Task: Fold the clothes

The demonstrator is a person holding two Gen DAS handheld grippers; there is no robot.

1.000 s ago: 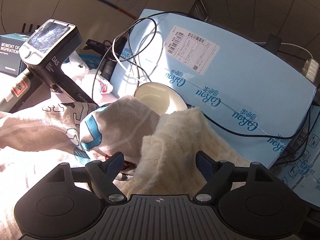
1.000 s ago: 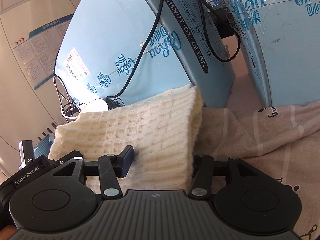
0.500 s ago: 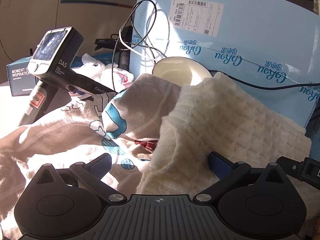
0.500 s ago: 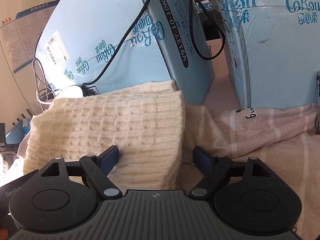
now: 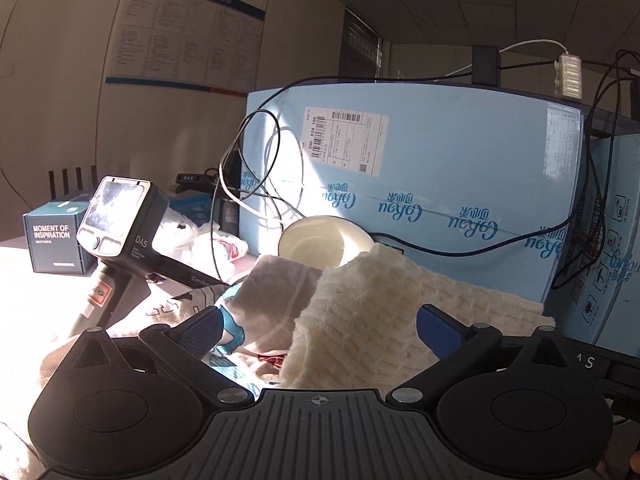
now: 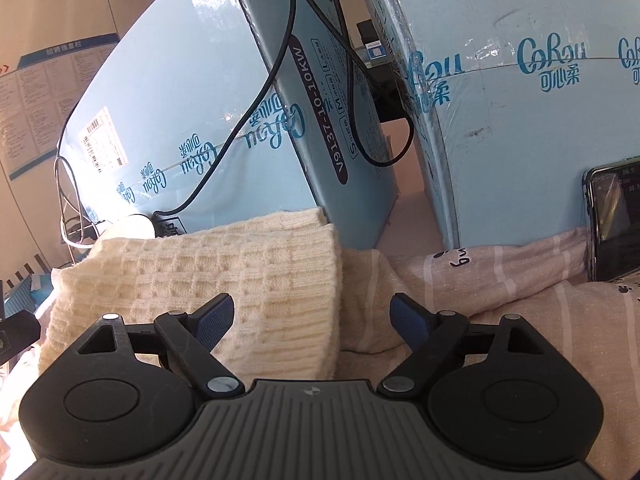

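The folded cream knit (image 6: 208,280) lies on the pink sheet (image 6: 500,280), near the blue boxes (image 5: 420,200). It is best released cleanly: left tongs (image 5: 318,326) are spread wide, right tongs (image 6: 312,316) are opening, nothing gripped.

Small dark box (image 5: 54,243): "MOMENT OF INSPIRATION". Handheld device (image 5: 124,222): "DAS" on the body, "GenRob" partly legible on its arm. Large blue carton (image 5: 420,184): "CoRou" repeated upside down, plus a barcode shipping label (image 5: 345,139) reading "300-K24 188". Second blue carton (image 6: 532,92): "CoRou 可心柔". Carton end: "V9137-10-10KW".
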